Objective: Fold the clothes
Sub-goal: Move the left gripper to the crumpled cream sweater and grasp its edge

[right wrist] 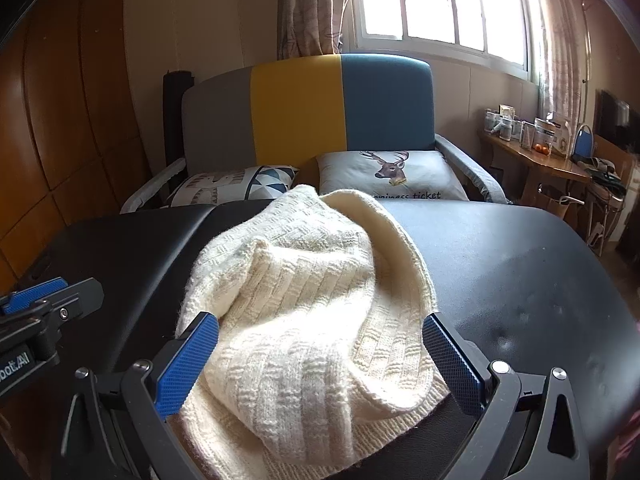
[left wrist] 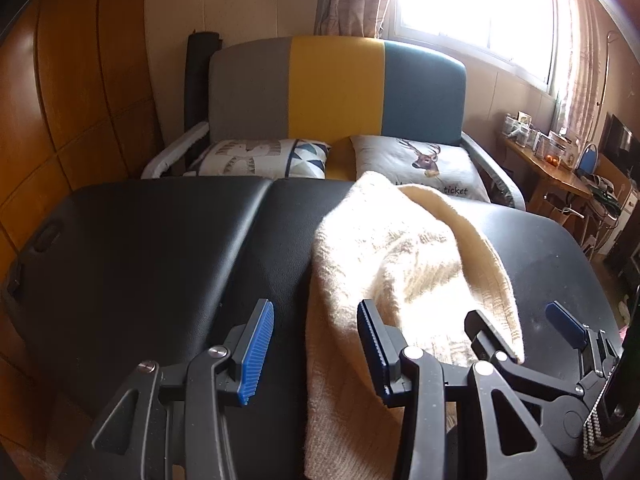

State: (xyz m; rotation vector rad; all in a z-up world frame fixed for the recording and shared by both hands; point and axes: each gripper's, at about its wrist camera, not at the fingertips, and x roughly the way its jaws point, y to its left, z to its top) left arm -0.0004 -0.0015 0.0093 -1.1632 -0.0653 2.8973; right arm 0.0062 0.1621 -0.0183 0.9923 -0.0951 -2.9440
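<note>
Left hand-held gripper [left wrist: 316, 354] is hanging tilted down over the near edge of the black table [left wrist: 160, 248], jaws spread apart, nothing pinched. Its blue pads [left wrist: 256, 354] are sitting either side of the left edge of the cream knit sweater [left wrist: 384, 264], with one pad over bare table and the other over the knit. Can't really tell if that pad is touching the fabric.

Right hand-held gripper [right wrist: 320, 364] is standing wide open too, its blue pads [right wrist: 188, 364] flanking the near part of the sweater [right wrist: 304, 292]. The knit is bunching up between them, but the pads aren't squeezing it, so no grip there either.

The sweater itself is lying crumpled in a heap on the middle of the table, hem drooping toward the near edge, collar end pointing away at the sofa [right wrist: 300, 112].

Behind the table that grey, yellow and blue sofa is holding two cushions, one with a deer print [right wrist: 388, 176]. A window [right wrist: 440, 4] is glaring bright above it, and a cluttered wooden desk [right wrist: 536, 160] is sitting off to the right.
</note>
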